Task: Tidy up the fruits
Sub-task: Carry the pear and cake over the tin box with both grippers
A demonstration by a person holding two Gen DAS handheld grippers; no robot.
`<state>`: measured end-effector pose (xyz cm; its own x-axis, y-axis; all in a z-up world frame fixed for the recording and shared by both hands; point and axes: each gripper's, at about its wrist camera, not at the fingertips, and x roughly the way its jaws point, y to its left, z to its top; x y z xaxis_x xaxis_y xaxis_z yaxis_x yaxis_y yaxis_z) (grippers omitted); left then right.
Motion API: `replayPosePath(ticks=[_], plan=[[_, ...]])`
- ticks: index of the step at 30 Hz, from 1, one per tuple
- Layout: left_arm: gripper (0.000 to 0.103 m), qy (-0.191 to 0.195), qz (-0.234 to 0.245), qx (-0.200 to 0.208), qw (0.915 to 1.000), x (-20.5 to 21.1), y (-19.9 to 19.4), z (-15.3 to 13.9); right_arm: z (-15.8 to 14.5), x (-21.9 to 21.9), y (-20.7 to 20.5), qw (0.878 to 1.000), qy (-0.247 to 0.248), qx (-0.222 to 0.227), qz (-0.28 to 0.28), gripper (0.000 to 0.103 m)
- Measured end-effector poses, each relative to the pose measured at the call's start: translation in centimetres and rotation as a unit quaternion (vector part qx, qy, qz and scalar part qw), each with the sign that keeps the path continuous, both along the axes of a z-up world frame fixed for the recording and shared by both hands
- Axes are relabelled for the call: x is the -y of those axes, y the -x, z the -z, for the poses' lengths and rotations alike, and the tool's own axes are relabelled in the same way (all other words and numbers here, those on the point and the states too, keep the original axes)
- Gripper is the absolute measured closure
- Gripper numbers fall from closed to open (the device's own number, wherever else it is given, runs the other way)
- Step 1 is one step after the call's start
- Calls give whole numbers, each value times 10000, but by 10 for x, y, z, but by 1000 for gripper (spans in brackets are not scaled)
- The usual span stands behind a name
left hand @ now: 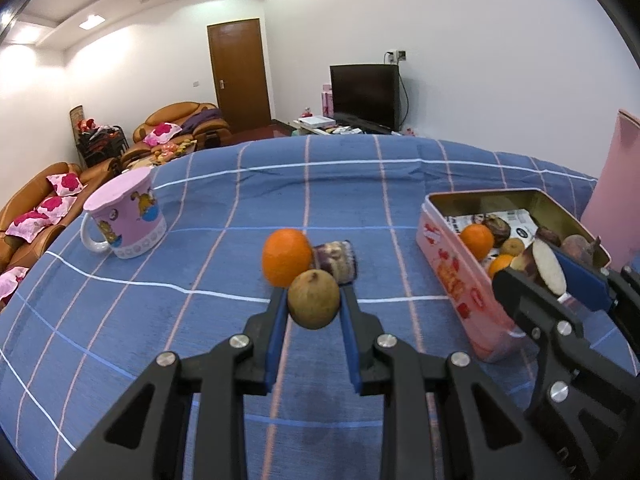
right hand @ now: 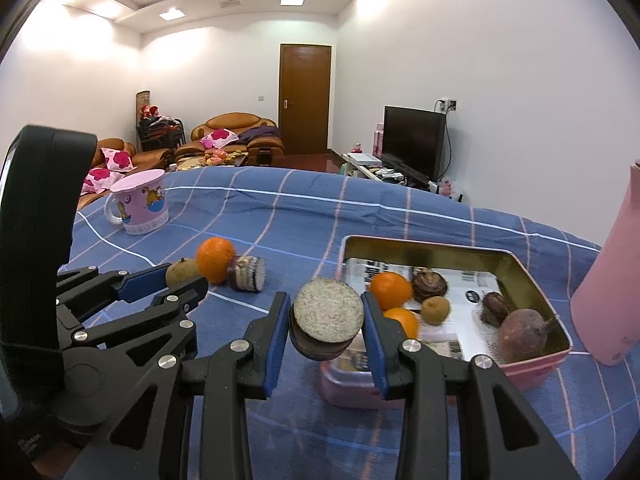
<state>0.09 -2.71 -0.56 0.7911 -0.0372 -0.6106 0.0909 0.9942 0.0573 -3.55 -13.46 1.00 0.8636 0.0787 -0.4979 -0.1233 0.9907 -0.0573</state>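
My left gripper (left hand: 312, 295) is shut on a round brown-green fruit (left hand: 314, 306), held a little above the blue checked cloth. Just beyond it, an orange (left hand: 286, 256) and a cut purple root piece (left hand: 336, 260) lie on the cloth. My right gripper (right hand: 326, 305) is shut on a thick cut root slice (right hand: 327, 316) with a pale speckled face, at the near left corner of the pink tin (right hand: 440, 249). The tin holds two oranges (right hand: 390, 290), a small brown fruit (right hand: 435, 310) and dark roots (right hand: 522, 334). The left gripper (right hand: 186, 276) shows at the left.
A pink cartoon mug (left hand: 128, 216) stands at the far left of the table. A tall pink bottle (right hand: 608, 288) stands right of the tin. The cloth-covered table (left hand: 360, 184) ends at the back, with sofas, a door and a TV beyond.
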Motion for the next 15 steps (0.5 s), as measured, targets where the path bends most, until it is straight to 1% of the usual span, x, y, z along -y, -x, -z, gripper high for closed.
replayPosePath(ticks=[6, 15], plan=[[75, 32, 160, -17, 9999, 21, 4, 0, -1, 23, 7, 9999, 36, 17, 109, 65], [75, 11, 462, -5, 9989, 59, 13, 0, -2, 63, 12, 9991, 26, 18, 417, 65]])
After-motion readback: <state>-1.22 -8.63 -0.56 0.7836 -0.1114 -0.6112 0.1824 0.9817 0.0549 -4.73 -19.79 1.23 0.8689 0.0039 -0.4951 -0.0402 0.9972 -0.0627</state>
